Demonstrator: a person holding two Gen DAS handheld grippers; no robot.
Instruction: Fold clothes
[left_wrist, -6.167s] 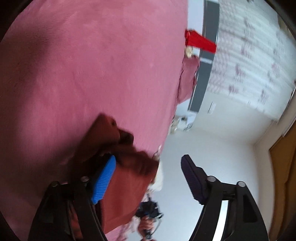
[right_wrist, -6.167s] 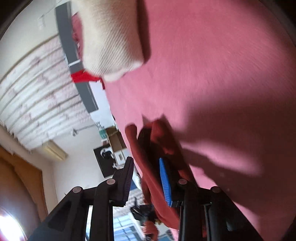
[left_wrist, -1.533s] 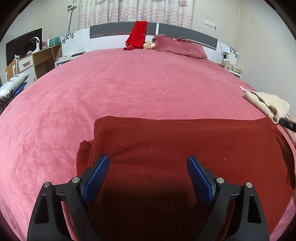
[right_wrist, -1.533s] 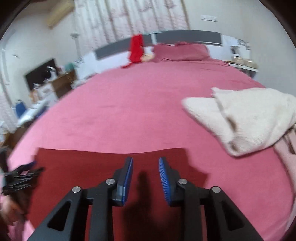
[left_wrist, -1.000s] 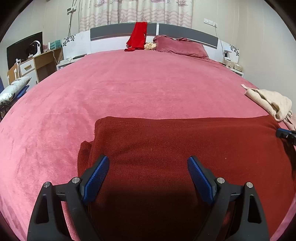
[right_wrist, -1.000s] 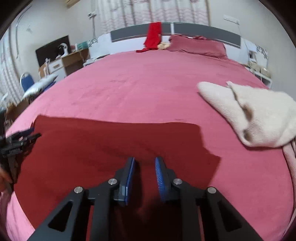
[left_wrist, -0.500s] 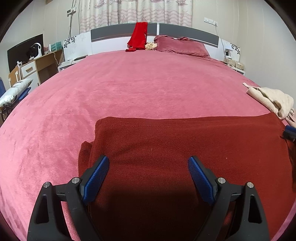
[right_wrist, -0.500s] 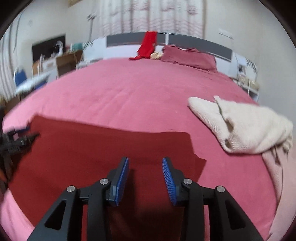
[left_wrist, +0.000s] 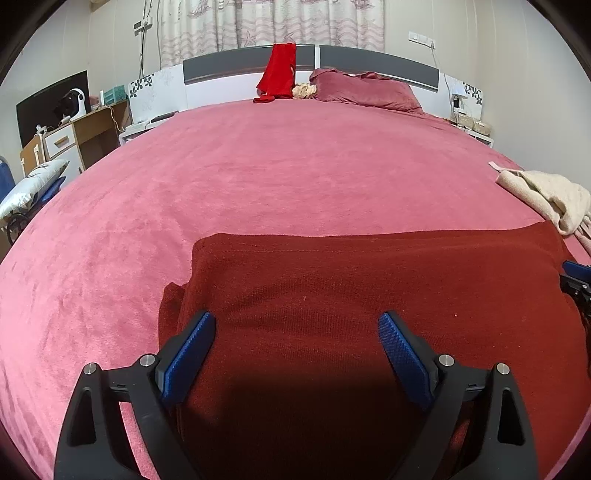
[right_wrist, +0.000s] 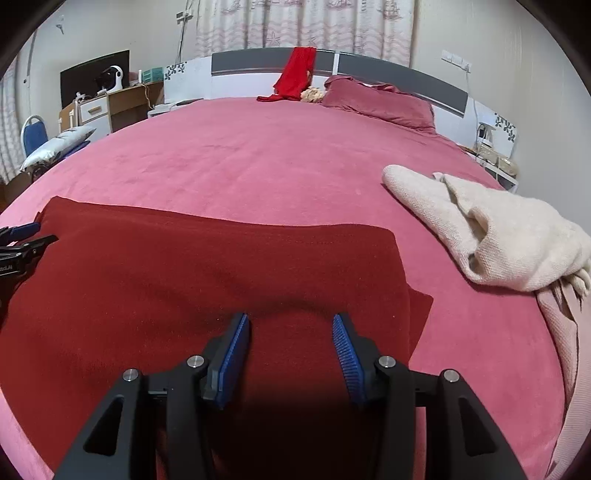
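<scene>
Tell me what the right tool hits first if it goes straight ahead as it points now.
Probably the dark red garment spread flat on the pink bedspread. The open right tool hovers low above it, angled slightly down; depth is unclear.

Pink bed (left_wrist: 295, 177), grey headboard (left_wrist: 380, 64), curtains (left_wrist: 273, 22), desk (right_wrist: 122, 98) at left.

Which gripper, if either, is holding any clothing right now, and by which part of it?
Neither. The left gripper and right gripper are both open above the dark red garment lying flat on the bed.
</scene>
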